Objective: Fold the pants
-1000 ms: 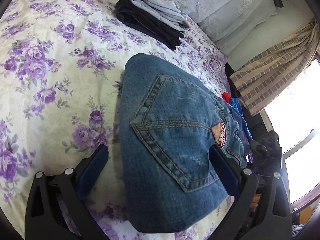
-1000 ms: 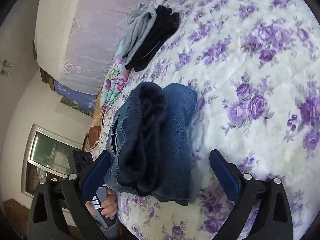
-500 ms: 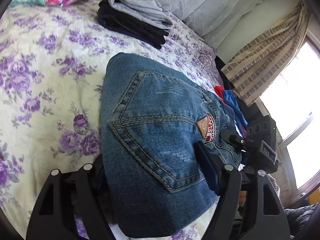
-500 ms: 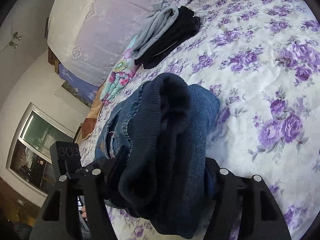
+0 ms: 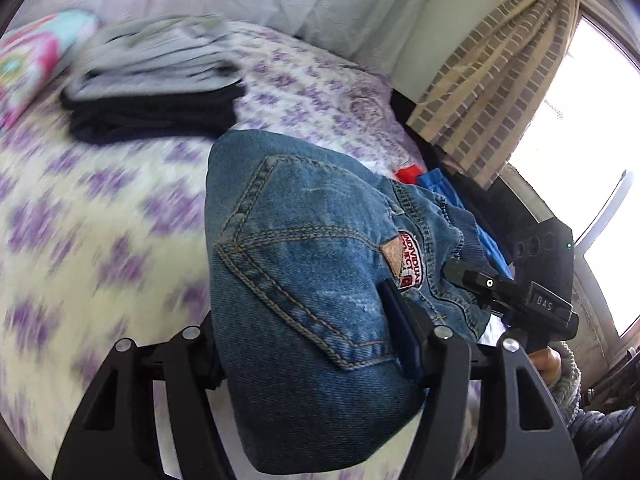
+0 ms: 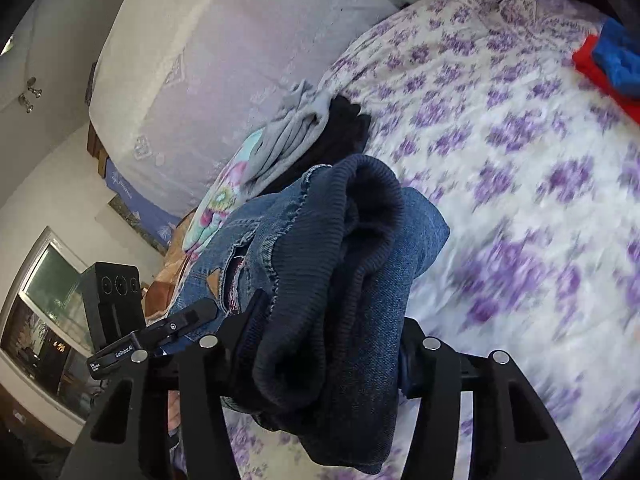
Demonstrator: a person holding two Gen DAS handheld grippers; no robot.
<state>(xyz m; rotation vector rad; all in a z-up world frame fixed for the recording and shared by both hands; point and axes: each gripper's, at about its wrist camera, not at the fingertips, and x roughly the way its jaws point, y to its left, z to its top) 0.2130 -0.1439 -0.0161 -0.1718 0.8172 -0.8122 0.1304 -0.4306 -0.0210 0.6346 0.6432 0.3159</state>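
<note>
The folded blue jeans (image 5: 304, 272) form a thick bundle, back pocket and red patch facing up, lifted off the floral bedspread (image 5: 100, 240). My left gripper (image 5: 312, 344) is shut on one end of the bundle. My right gripper (image 6: 324, 344) is shut on the other end, where the dark ribbed waistband (image 6: 352, 240) bulges between the fingers. Each gripper shows in the other's view, at the far side of the jeans (image 6: 280, 256).
A stack of folded grey and black clothes (image 5: 156, 92) lies further up the bed, also in the right wrist view (image 6: 316, 136). A floral pillow (image 5: 28, 60) lies beside it. Red and blue garments (image 6: 608, 64) sit at the bed's edge. A curtain (image 5: 492, 80) hangs by the window.
Both grippers went from open around the jeans to shut on them. The bundle has risen off the bed and moved towards the stack of folded clothes.
</note>
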